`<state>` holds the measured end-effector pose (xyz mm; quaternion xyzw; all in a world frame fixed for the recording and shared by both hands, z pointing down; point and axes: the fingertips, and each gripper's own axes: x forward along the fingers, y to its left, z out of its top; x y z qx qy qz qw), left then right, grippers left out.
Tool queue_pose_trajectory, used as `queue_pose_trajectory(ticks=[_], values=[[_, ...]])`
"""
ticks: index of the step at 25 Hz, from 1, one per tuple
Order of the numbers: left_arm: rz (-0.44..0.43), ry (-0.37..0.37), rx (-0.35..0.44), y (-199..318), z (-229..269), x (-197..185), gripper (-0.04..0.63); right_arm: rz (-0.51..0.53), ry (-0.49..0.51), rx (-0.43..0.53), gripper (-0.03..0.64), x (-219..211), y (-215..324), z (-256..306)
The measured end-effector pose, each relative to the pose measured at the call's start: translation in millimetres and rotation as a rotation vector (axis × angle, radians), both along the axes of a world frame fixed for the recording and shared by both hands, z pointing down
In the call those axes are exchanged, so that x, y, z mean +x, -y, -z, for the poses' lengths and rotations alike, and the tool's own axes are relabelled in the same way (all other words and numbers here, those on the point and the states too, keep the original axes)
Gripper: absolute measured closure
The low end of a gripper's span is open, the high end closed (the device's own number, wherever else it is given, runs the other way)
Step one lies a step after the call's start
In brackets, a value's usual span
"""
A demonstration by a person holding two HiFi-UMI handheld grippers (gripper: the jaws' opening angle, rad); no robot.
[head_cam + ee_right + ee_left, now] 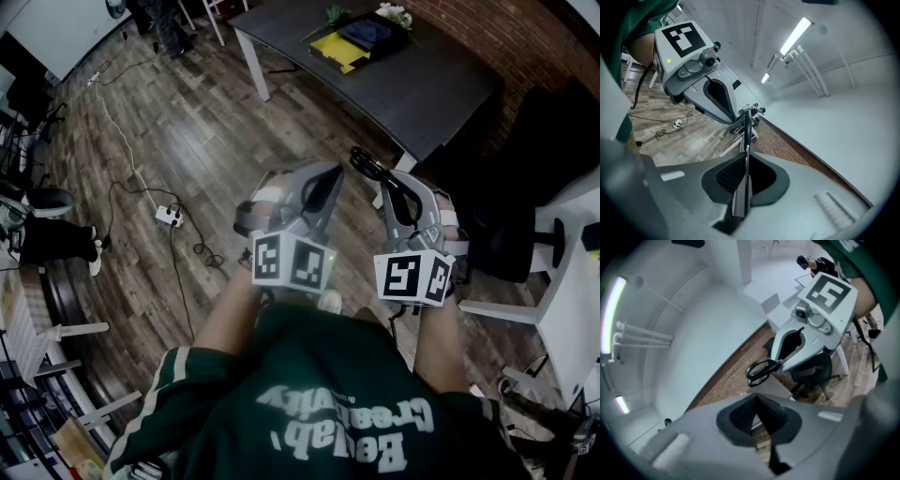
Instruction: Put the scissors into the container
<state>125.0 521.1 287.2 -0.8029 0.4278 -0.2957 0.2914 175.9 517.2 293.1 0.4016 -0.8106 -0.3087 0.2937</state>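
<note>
A plank floor (187, 141) runs from the person's feet to a dark grey table (422, 89) set against a brick wall (487, 28). The scissors (375, 173) are up in the air, well short of that table. Their blades are pinched flat between the jaws of the right gripper (742, 176), and the black handle loops stick out past the jaw tips. Just beside it, at about the same height, the left gripper (757, 416) has its jaws pressed together with nothing between them. Both are held out in front of a green-shirted chest.

The yellow container (339, 52) lies near the table's far left end, with something dark blue in it and flowers (394, 14) by it. Its corner hangs close to the table's near edge. Bare boards lie open between the grippers and that edge. On the right a dark chair (525, 178) crowds close to the right gripper. On the left a white power strip (169, 217) and its trailing cable lie on the floor.
</note>
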Motion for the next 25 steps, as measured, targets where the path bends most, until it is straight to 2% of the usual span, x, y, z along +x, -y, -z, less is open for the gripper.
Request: queue_pose_trajectory(ticks=[18,25], values=[[-0.018,-0.017,-0.016,16,3,-28,0.594,-0.025,-0.014,0.006,0.598,-24,15,5],[-0.038,-0.001,-0.012,27,6,-45,0.594,-0.04,-0.024,0.004,0.598,-44,24,8]])
